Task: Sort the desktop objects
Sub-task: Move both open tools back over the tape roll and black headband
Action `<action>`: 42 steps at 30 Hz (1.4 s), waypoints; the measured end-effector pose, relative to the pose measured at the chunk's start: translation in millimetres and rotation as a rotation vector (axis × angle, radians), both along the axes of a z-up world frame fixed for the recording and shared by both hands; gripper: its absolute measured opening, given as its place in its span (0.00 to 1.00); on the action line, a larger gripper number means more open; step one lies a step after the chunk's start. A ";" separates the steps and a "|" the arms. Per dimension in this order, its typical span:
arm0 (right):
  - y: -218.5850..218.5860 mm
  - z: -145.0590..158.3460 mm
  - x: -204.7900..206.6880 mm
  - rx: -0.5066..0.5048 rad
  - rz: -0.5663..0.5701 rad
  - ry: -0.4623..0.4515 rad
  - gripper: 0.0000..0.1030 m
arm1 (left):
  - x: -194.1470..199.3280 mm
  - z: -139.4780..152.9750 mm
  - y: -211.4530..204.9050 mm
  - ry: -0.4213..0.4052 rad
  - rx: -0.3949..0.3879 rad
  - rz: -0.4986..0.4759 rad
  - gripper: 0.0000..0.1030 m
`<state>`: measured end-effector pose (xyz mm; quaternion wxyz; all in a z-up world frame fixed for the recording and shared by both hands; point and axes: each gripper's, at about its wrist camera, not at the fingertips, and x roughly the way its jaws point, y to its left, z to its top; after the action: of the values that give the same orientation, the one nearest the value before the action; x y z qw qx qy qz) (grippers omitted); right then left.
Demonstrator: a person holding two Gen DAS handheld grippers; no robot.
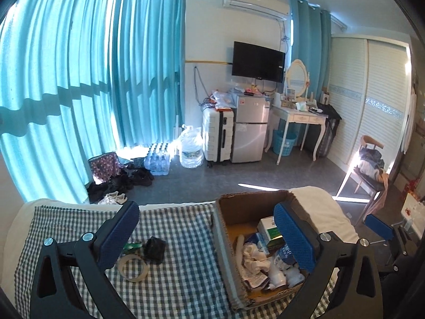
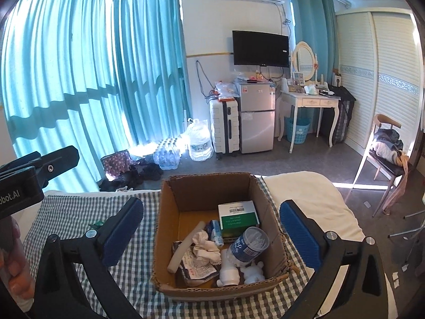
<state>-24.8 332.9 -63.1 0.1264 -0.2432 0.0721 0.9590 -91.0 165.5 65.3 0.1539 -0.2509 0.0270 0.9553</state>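
An open cardboard box (image 2: 170,212) stands on a checked cloth (image 2: 79,207); it also shows in the left wrist view (image 1: 225,228). It holds a green-and-white carton (image 2: 237,216), a clear plastic bottle (image 2: 249,243), crumpled white cloth (image 2: 205,244), a beige tube (image 2: 186,246), a printed packet and white plastic pieces. Left of the box lie a tape roll (image 1: 132,267), a black crumpled object (image 1: 154,247) and a green wrapper (image 1: 132,246). My left gripper (image 1: 207,239) is open, above the cloth and the box's left wall. My right gripper (image 2: 212,235) is open, straddling the box.
The cloth covers a white-padded surface (image 2: 305,194) whose far edge drops to a grey floor. Beyond are teal curtains (image 2: 79,79), shoes, water bottles, a suitcase, a small fridge (image 2: 256,117), a dressing table and a chair (image 2: 387,154) at the right.
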 end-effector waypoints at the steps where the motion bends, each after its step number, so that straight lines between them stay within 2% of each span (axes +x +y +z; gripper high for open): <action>1: -4.6 0.4 -0.3 0.004 0.008 -0.002 1.00 | -0.6 -0.4 -4.0 -0.004 -0.005 0.011 1.00; 14: -65.3 4.8 -13.5 0.033 0.101 -0.007 1.00 | -2.8 4.6 -75.5 0.019 -0.021 0.150 1.00; 26: -116.1 1.0 -38.8 0.033 0.187 -0.012 1.00 | -7.2 -5.7 -134.5 0.015 -0.042 0.216 1.00; 36: -149.0 -13.7 -70.8 0.028 0.264 -0.052 1.00 | -20.0 -26.1 -167.1 0.000 -0.088 0.274 1.00; 42: -162.1 -28.3 -88.4 0.050 0.272 -0.071 1.00 | -34.1 -44.3 -175.8 -0.047 -0.085 0.281 1.00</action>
<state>-113.2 170.8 -91.3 0.0036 -0.2814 0.0098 0.9595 -125.1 -10.4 21.0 0.0086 -0.2806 0.0285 0.9594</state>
